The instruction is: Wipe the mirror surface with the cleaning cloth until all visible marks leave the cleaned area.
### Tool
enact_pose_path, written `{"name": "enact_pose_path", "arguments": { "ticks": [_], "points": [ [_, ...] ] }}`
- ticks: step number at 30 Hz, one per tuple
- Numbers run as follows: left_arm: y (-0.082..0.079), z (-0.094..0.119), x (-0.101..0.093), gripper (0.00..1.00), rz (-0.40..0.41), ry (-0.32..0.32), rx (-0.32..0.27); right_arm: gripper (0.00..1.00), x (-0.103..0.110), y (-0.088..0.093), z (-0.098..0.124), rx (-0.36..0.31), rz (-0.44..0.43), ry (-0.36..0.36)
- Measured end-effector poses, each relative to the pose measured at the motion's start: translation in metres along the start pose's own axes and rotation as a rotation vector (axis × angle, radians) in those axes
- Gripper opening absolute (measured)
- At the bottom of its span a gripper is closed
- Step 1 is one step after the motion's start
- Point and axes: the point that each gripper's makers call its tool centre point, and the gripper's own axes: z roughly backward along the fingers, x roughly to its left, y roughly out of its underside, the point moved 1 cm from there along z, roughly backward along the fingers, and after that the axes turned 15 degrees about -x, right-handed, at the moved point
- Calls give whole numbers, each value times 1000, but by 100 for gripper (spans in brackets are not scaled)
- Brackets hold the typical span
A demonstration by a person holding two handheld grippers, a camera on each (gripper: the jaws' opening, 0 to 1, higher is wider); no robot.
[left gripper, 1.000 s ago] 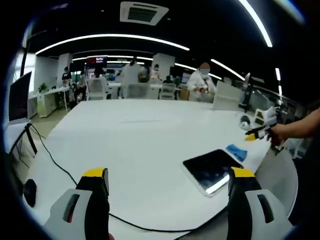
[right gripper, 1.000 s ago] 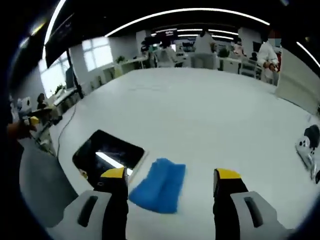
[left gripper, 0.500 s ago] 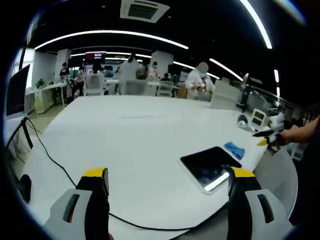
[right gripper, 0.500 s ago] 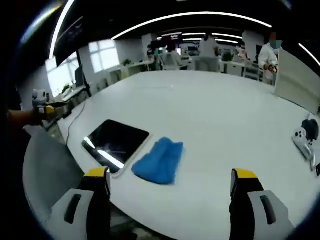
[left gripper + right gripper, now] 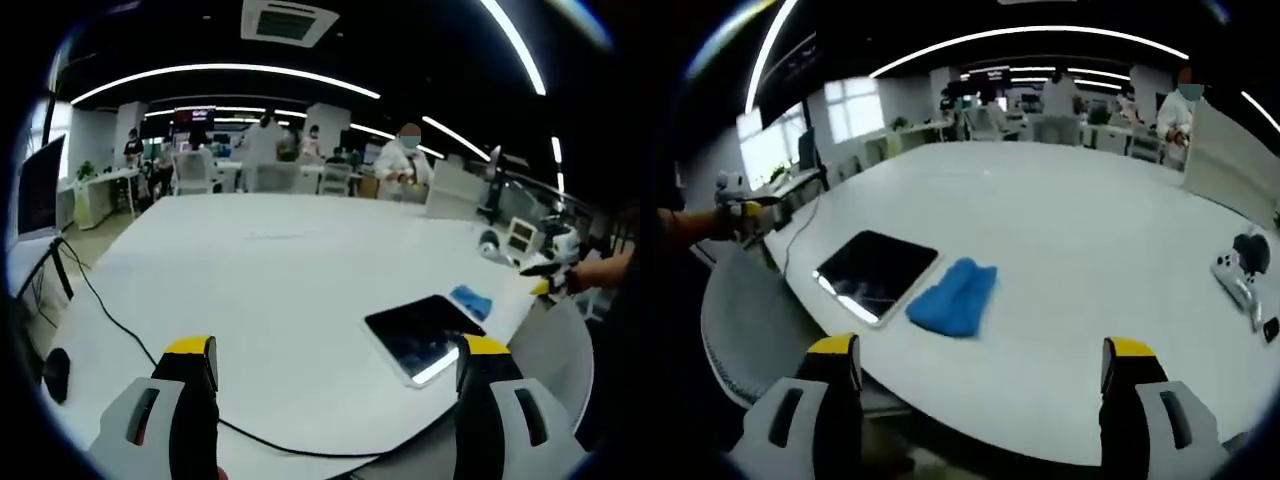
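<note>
My left gripper [image 5: 330, 365] is held over the near table edge, jaws wide apart, nothing btwn them. My right gripper [image 5: 980, 365] is the same: jaws spread, empty, held back off the edge, well short of the cloth. A black cable [image 5: 110, 320] runs across the white table [image 5: 270, 270] by my left jaw. The mirror [image 5: 877, 275] (dark, flat, w/ a bright light streak) lies near the table edge. The blue cloth [image 5: 953, 297] sits bunched just beside it, on the table, not on the glass; can't tell if they touch. Further right, a white controller [image 5: 1237, 278]. A gray chair back [image 5: 750, 320] is at the edge. Far back: desks, chairs, people standing.
</note>
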Motion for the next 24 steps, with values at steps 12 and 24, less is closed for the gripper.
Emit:
{"name": "enact_pose_path", "arguments": {
  "ticks": [12,24],
  "points": [
    [-5,5,-1,100,-15,-7,1,98,1,1,4,-8,-21,-11],
    [-19,4,-15,100,-31,-2,-14,98,9,1,1,-15,-21,-49]
  ]
}}
